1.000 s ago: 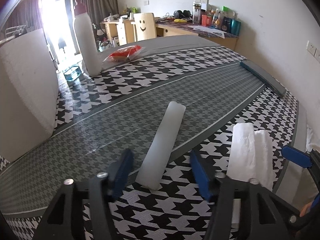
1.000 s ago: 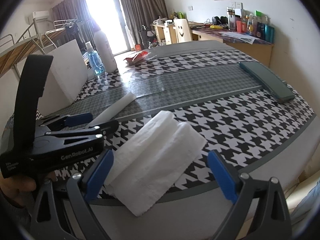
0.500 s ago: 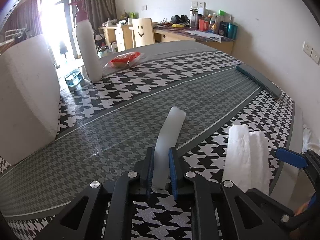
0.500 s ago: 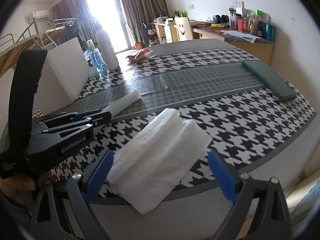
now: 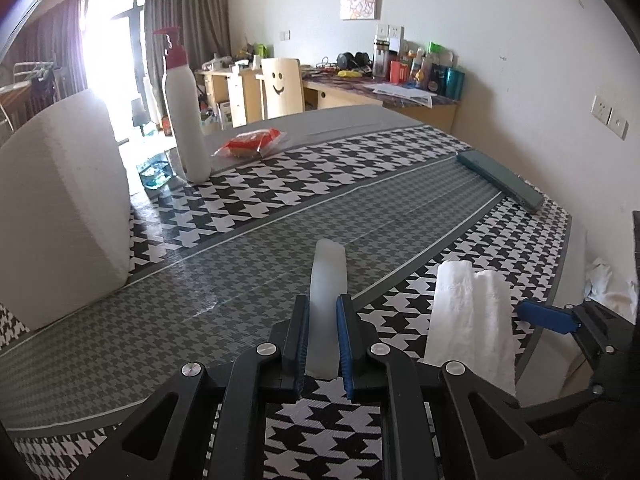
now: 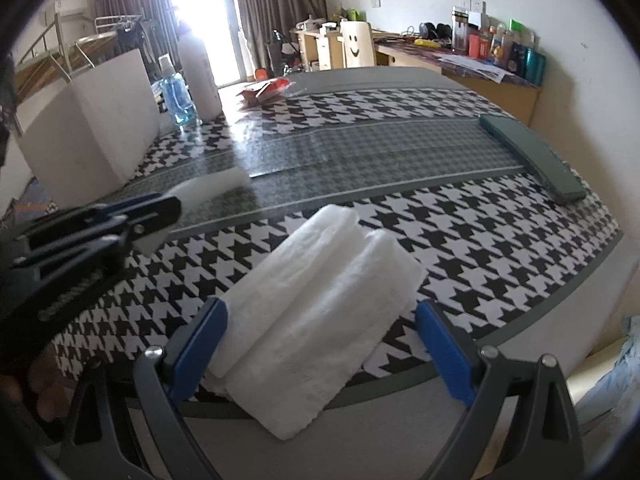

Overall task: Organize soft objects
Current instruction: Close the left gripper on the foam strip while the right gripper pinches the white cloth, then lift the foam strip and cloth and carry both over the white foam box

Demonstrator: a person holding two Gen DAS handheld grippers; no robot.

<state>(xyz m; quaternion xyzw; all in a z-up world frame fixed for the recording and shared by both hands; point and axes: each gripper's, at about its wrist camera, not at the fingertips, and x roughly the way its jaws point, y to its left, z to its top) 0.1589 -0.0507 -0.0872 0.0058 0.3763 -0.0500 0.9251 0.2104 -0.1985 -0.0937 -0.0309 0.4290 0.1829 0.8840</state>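
I see the table (image 5: 400, 168) under its houndstooth cloth, with a big white foam block (image 5: 60, 208) standing at its left. A folded white towel (image 6: 320, 308) lies near the front edge, and my right gripper (image 6: 320, 352) stands spread wide around its near end without pressing it. My left gripper (image 5: 322, 340) is clenched on one end of a white foam strip (image 5: 328, 280), whose far end points across the grey band.
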